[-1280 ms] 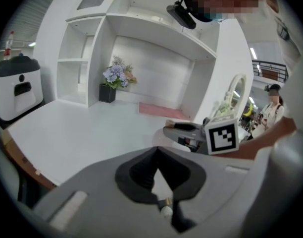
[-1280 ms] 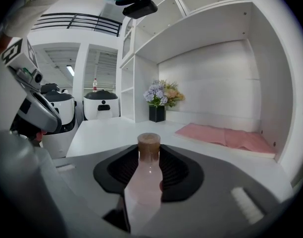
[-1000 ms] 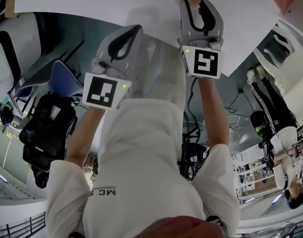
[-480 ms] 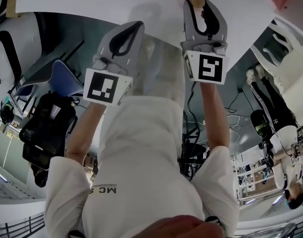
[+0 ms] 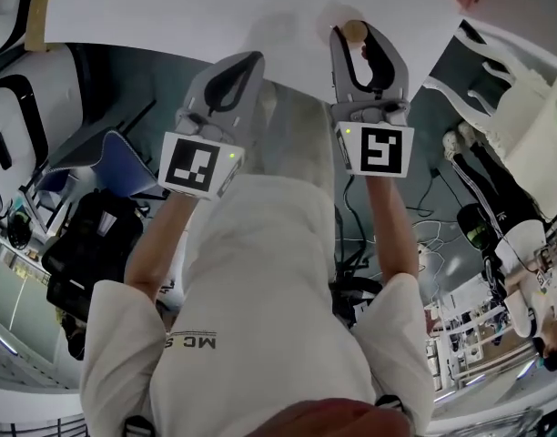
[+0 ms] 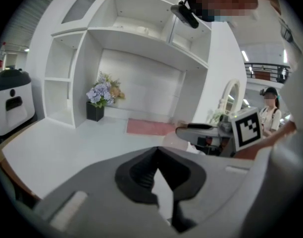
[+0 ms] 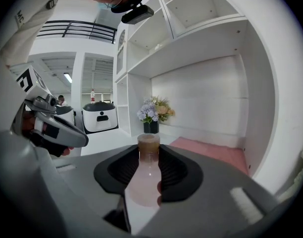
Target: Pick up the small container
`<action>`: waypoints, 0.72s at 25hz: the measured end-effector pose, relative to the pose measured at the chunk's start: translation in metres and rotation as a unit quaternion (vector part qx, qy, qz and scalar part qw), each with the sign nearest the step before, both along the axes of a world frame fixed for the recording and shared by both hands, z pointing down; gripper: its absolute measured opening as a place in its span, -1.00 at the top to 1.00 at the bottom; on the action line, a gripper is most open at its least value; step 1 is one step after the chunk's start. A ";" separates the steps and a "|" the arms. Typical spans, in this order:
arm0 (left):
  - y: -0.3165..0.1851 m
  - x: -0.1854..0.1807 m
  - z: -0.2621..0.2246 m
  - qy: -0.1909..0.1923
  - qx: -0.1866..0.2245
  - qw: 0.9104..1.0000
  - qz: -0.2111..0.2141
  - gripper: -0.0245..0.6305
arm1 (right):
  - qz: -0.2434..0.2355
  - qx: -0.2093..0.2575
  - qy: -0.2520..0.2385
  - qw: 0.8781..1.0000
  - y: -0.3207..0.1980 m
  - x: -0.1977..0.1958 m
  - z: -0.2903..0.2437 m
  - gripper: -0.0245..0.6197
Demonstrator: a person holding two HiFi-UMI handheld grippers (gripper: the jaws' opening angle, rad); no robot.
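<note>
Both lifted; right hand-held gripper [image 7: 149,150] grips small container [image 7: 147,177], merely a cork [image 5: 355,31] overhead; left hand-held gripper [image 6: 156,148] closed.

Small container [image 7: 148,175] sits between the jaws of the right gripper [image 7: 149,148], with the left gripper [image 6: 158,150] just off to its left, both over the table [image 6: 62,145]. At the back, under the shelves [image 6: 141,36], there's a flower pot [image 6: 95,111], and a mat [image 6: 149,127] lies to its right.

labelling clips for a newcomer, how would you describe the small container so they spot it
Over the white desk, find the right gripper. Clamped between its jaws is the small container: a pale pink bottle with a tan cap, the only thing held.
</note>
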State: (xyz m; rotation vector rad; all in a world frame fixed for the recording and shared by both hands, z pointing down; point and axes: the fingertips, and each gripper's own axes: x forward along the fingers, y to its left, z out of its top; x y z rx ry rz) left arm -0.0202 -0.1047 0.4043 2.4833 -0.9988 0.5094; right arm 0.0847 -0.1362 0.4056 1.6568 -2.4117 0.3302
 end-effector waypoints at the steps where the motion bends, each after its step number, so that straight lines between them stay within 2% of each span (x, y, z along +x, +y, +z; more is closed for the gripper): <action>1: 0.000 0.003 -0.007 0.002 0.003 1.000 0.000 0.93 | -0.004 -0.002 0.006 1.000 0.003 0.003 -0.007 0.54; 10: 0.004 0.018 -0.070 0.012 0.022 1.000 0.003 0.93 | 0.000 -0.006 0.007 1.000 0.024 0.025 -0.077 0.54; 18: 0.008 0.030 -0.109 0.018 0.029 0.999 0.005 0.93 | -0.002 -0.005 0.007 1.000 0.037 0.037 -0.118 0.54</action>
